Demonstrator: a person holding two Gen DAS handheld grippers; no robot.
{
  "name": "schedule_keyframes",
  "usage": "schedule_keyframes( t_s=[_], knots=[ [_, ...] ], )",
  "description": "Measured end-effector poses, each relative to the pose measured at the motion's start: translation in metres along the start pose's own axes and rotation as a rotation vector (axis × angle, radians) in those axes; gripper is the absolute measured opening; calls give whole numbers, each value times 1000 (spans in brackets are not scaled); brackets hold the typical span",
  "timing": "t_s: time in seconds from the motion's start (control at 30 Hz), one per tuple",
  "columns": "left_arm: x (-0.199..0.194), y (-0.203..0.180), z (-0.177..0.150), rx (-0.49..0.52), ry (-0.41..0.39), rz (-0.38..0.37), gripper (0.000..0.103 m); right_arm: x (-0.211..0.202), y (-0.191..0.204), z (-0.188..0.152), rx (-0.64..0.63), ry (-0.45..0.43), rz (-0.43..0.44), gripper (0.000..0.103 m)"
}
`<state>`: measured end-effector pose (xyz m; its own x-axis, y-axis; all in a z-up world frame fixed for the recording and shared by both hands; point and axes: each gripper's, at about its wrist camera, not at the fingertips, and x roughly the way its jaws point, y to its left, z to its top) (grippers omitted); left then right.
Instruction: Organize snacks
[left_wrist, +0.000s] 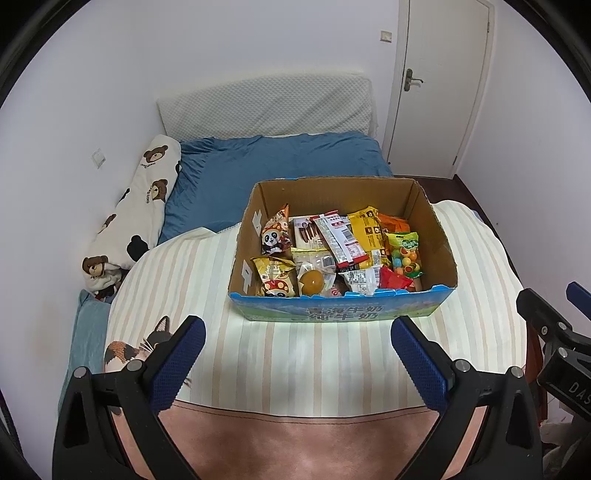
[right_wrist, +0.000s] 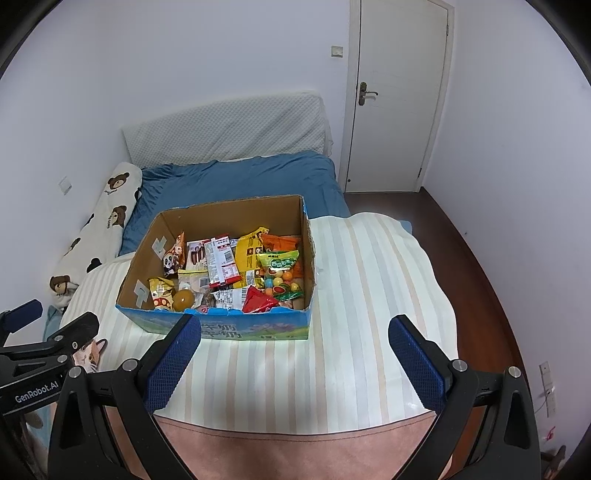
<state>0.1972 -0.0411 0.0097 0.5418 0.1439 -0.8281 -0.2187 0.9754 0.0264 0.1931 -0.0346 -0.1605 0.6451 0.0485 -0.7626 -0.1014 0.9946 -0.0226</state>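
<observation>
An open cardboard box (left_wrist: 439, 236) with a blue printed front sits on a striped cloth on the bed; it also shows in the right wrist view (right_wrist: 225, 214). It holds several snack packets: a panda bag (left_wrist: 275, 236), a mushroom bag (left_wrist: 275, 280), a red-and-white packet (left_wrist: 341, 240), a yellow packet (left_wrist: 365, 229), a bag of coloured candy balls (left_wrist: 404, 254) and a round orange jelly cup (left_wrist: 312, 282). My left gripper (left_wrist: 299, 332) is open and empty, in front of the box. My right gripper (right_wrist: 295, 332) is open and empty, at the box's front right.
The striped cloth (left_wrist: 295, 362) covers the near bed. Behind the box lie a blue duvet (left_wrist: 277, 162), a bear-print pillow (left_wrist: 136, 206) at the left wall and a white headboard cushion (left_wrist: 266, 107). A white door (right_wrist: 399, 92) stands at the back right.
</observation>
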Motion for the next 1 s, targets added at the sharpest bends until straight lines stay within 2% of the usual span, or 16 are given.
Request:
schedule_keyframes(
  t_s=[1.0],
  knots=[
    [-7,-3,6,-19,-13,-5,103,-2,0,0,11,11,48,103]
  ],
)
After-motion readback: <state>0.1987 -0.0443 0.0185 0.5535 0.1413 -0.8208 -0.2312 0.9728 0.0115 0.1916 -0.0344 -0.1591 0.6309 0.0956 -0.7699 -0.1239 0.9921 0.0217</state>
